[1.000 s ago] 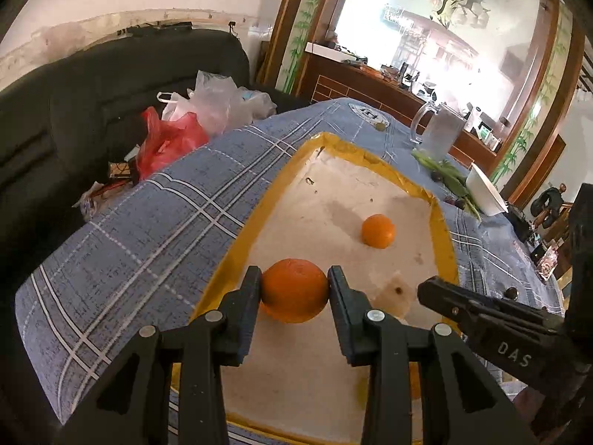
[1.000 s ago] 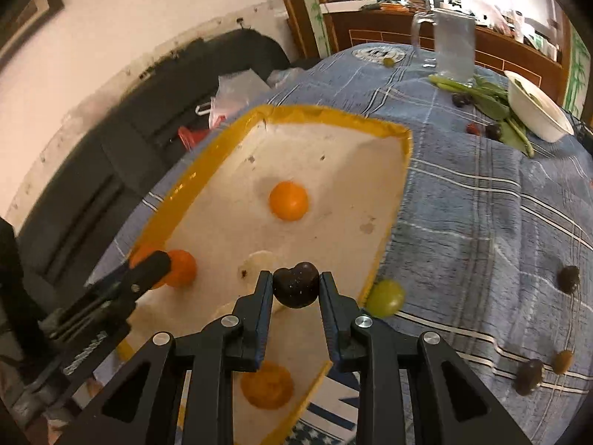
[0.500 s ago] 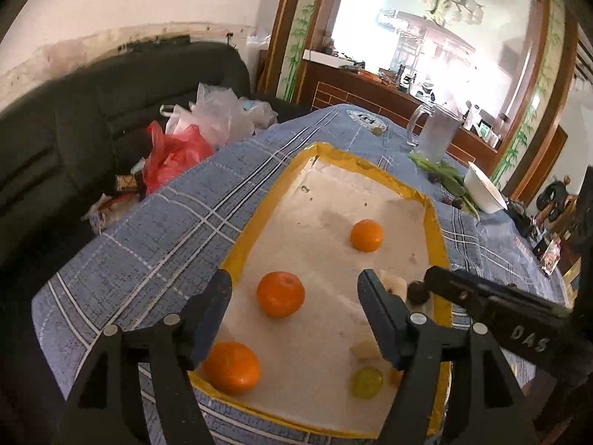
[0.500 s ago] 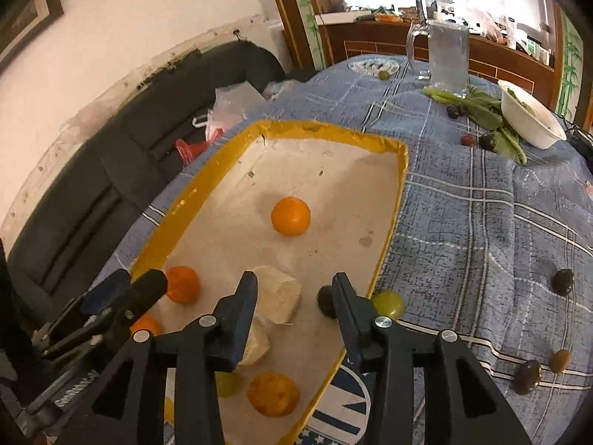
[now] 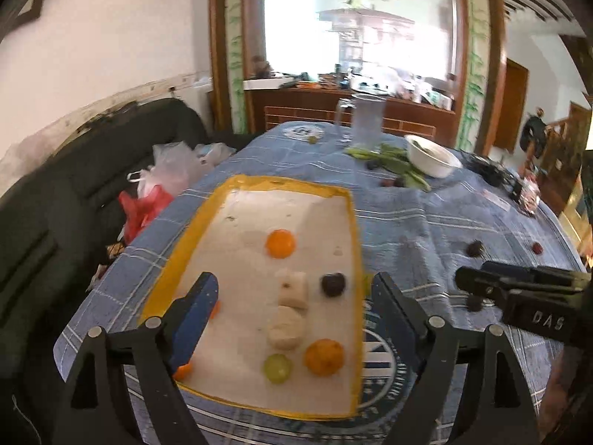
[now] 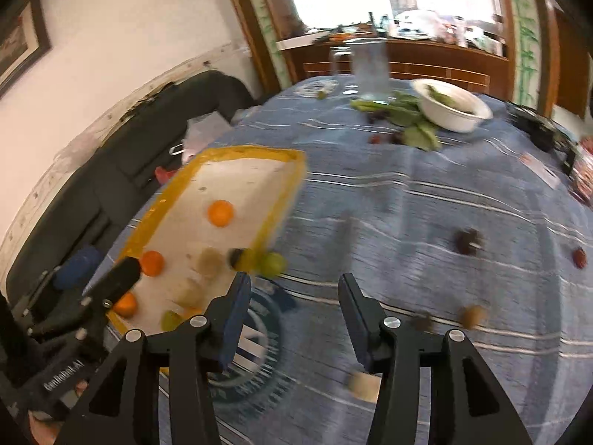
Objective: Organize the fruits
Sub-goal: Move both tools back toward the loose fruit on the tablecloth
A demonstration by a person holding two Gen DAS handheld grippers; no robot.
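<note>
A yellow-rimmed tray [image 5: 185, 244] lies on the blue checked tablecloth and also shows in the right wrist view [image 6: 281, 193]. In it are several oranges [image 5: 280, 243], a dark plum [image 5: 333, 284], two pale chunks [image 5: 292, 289] and a green grape [image 5: 276, 368]. My left gripper [image 5: 296, 307] is open and empty above the tray's near end. My right gripper [image 6: 292, 306] is open and empty over the cloth right of the tray. Loose fruits lie on the cloth: a green one [image 6: 273, 264] by the tray's edge, dark ones [image 6: 467, 241] and a brown one [image 6: 473, 315].
A white bowl [image 6: 452, 107], green leaves [image 6: 407, 118] and a clear jug [image 6: 370, 70] stand at the table's far end. A black sofa [image 5: 55, 193] with plastic bags [image 5: 163, 174] runs along the left. A pale piece [image 6: 365, 383] lies near my right fingers.
Both grippers let go of their fruit, the left an orange and the right the dark plum, and pulled back and up. The right gripper has swung right over the cloth.
</note>
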